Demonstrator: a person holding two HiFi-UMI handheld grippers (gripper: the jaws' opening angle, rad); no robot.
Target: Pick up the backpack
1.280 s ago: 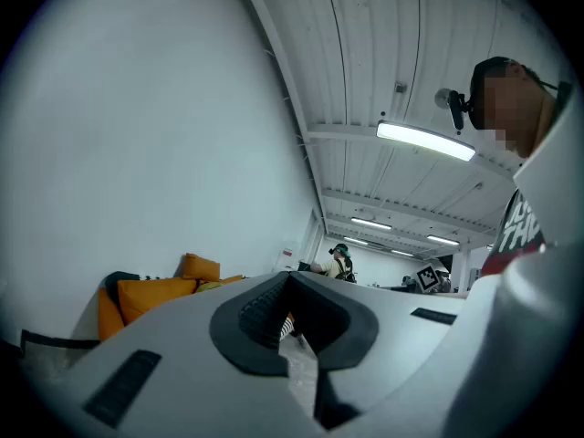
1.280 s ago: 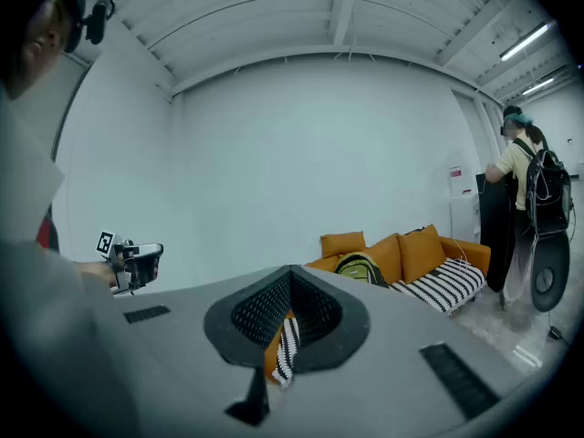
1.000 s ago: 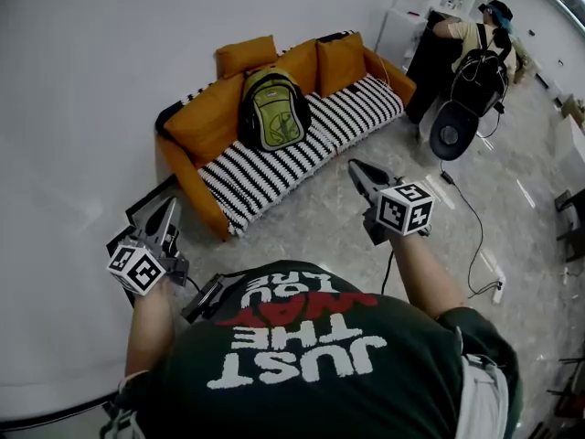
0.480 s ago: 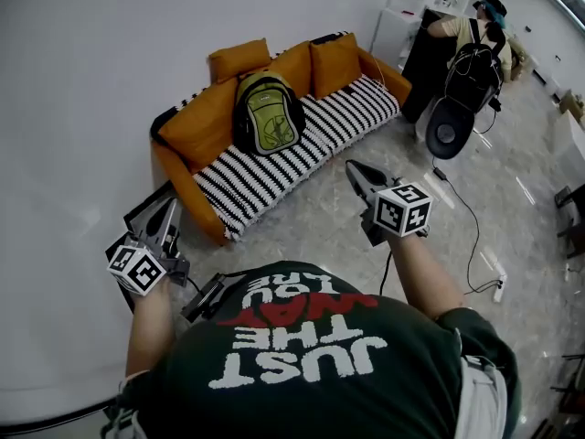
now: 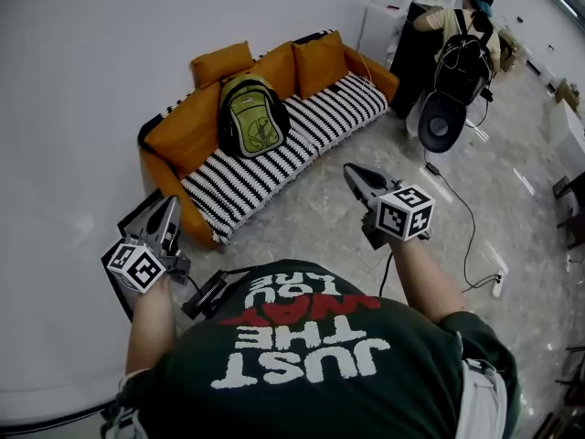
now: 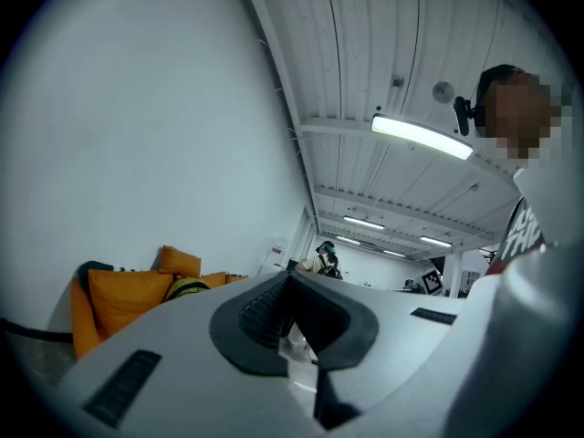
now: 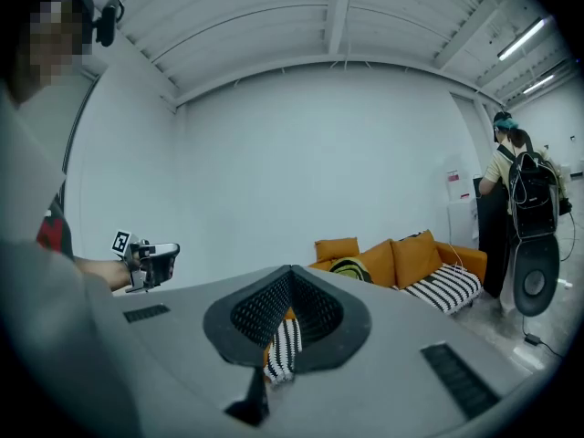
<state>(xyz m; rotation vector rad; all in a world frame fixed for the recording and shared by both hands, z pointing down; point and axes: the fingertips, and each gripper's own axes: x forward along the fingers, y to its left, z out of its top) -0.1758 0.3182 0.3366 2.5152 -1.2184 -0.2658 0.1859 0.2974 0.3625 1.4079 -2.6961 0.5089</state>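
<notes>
A green and black backpack [image 5: 249, 115] stands upright against the back cushions of an orange sofa [image 5: 174, 131] with a striped seat cover. My left gripper [image 5: 170, 206] is held out level at the left, shut and empty, well short of the sofa's near end. My right gripper [image 5: 350, 170] is also shut and empty, over the floor in front of the sofa. In the left gripper view the backpack [image 6: 186, 287] shows small and far beyond the closed left gripper [image 6: 290, 277]. The right gripper view has the backpack [image 7: 350, 266] past the closed right gripper [image 7: 290, 270], with the left gripper [image 7: 175, 247] off to the left.
A person [image 5: 454, 39] wearing a dark backpack stands at a black cabinet at the back right, beside a round black chair [image 5: 442, 123]. A cable and power strip [image 5: 497, 284] lie on the floor at the right. A black frame [image 5: 137, 216] leans on the white wall by my left hand.
The sofa and backpack have slid left and up in the head view as I move across the floor. Both grippers keep the same shut pose in front of me.
</notes>
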